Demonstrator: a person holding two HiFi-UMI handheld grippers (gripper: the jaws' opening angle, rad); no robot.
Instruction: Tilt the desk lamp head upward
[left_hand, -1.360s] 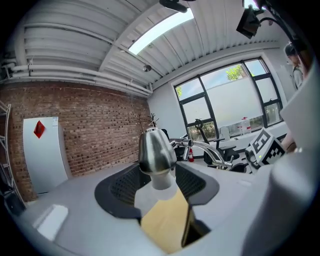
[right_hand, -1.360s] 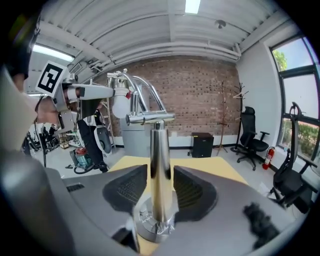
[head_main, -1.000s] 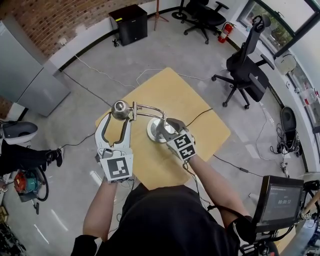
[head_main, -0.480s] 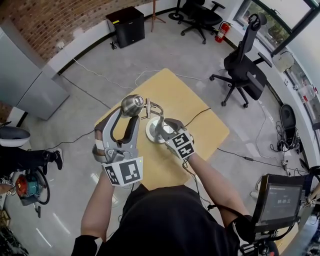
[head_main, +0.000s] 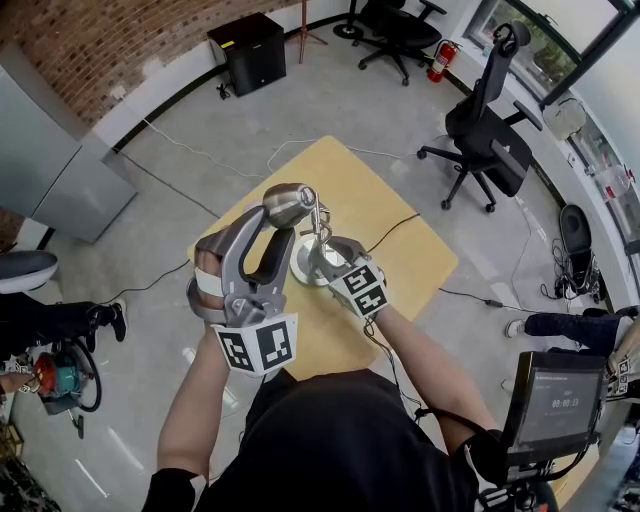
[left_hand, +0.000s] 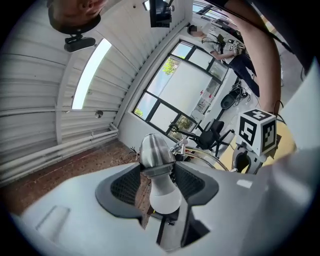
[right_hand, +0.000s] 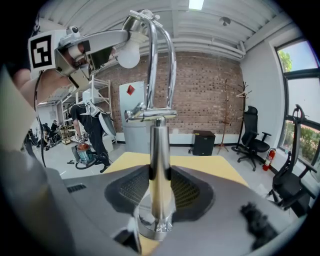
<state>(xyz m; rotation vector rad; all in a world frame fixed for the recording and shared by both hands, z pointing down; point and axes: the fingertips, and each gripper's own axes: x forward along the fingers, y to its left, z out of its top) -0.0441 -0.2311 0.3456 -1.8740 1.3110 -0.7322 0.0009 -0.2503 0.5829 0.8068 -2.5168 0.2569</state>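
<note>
**Lamp head gripped by left claw, post clamped by right claw**

A chrome desk lamp (head_main: 305, 240) is seen standing near the middle of a yellow wooden desk (head_main: 350, 185), with its round base (right_hand: 150, 227) resting flat on the top. A black cable (head_main: 395, 228) is laid from the lamp across the desk towards the right edge.

The left claw (head_main: 280, 222) is closed on the lamp head (left_hand: 155, 149). In the left gripper view, the metal shade is pinched between the two dark pads. The white bulb (left_hand: 164, 192) is shown at the shade's open end, facing back along the claw. The head is held above the base, at the top of the curved arm (right_hand: 162, 55). In the right gripper view it is seen high at the upper left.

The right claw (right_hand: 160, 187) is closed on the upright post (right_hand: 161, 160). Both pads are pressed against the post just above the base, and the claw is angled downward.

Beyond the desk, black office chairs (head_main: 490, 120) are seen on the grey floor, and a black cabinet (head_main: 247, 52) is set against the brick wall (head_main: 100, 50).
</note>
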